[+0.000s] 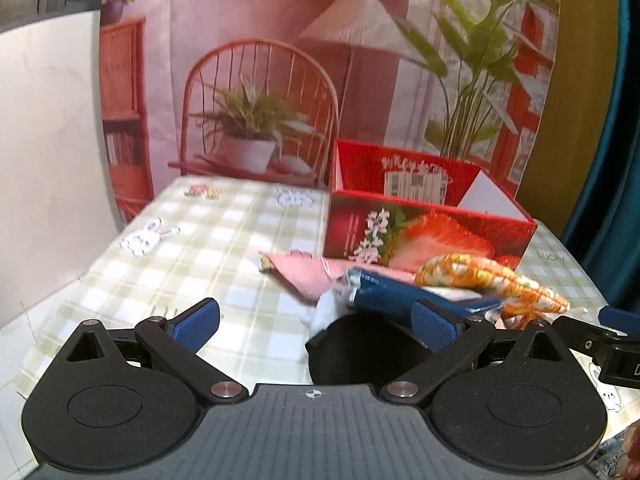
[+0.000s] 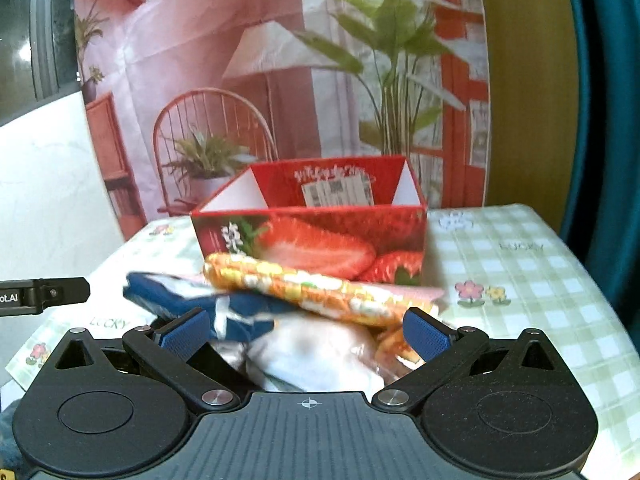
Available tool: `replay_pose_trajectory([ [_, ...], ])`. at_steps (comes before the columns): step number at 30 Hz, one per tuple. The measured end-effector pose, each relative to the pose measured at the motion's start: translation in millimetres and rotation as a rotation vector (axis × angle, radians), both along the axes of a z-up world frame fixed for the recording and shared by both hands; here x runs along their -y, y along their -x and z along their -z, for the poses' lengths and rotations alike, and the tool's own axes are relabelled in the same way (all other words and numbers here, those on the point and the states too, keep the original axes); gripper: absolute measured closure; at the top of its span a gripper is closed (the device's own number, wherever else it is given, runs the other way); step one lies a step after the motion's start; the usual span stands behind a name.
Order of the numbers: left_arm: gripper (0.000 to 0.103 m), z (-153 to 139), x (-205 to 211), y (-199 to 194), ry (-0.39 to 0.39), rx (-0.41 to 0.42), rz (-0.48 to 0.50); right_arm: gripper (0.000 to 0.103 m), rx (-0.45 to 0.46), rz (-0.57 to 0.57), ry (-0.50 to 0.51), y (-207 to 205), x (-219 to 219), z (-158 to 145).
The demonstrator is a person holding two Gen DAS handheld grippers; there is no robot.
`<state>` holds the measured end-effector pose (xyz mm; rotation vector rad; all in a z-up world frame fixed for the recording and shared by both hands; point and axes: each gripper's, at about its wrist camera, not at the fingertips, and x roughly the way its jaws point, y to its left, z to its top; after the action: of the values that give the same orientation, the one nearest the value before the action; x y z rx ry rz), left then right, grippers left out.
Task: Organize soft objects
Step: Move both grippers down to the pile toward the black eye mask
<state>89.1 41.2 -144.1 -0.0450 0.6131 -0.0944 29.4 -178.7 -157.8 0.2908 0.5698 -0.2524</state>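
Sorting: pile of soft items [image 2: 280, 308] lies on the table, before the red box [image 2: 312, 240].
Left gripper [image 1: 316, 320]: spread, empty.
Right gripper [image 2: 308, 332]: spread, straddling pile.
Advice: pinch one item only.

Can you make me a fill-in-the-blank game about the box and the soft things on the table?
1. The red box has pictures of ____ on its side.
2. The orange patterned cloth lies on top of a ____ coloured cloth.
3. The tablecloth has a green and white ____ pattern.
4. Both the left hand-held gripper and the right hand-held gripper have their jaws ____.

Missing words: strawberries; blue; checked; open
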Motion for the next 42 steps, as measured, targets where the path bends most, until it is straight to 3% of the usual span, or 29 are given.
replay_pose_trajectory([
  [6,0.000,17,0,-5,0.021,-0.034,0.038,0.000,-0.055,-0.024,-0.053,-5,3,14],
  [10,0.001,24,0,-6,0.037,-0.064,0.052,0.000,-0.094,-0.001,-0.028,-2,-2,22],
  [14,0.002,25,9,-4,0.014,-0.073,0.082,0.000,-0.108,0.000,-0.100,1,4,26],
  [19,0.006,30,12,-5,0.050,-0.105,0.119,0.000,-0.153,0.035,-0.141,4,11,30],
  [29,0.010,41,5,-9,0.089,-0.142,0.117,0.002,-0.268,-0.027,-0.276,3,8,55],
  [42,0.015,64,1,-25,0.136,-0.185,0.106,0.024,-0.362,-0.146,-0.406,-19,-2,90],
])
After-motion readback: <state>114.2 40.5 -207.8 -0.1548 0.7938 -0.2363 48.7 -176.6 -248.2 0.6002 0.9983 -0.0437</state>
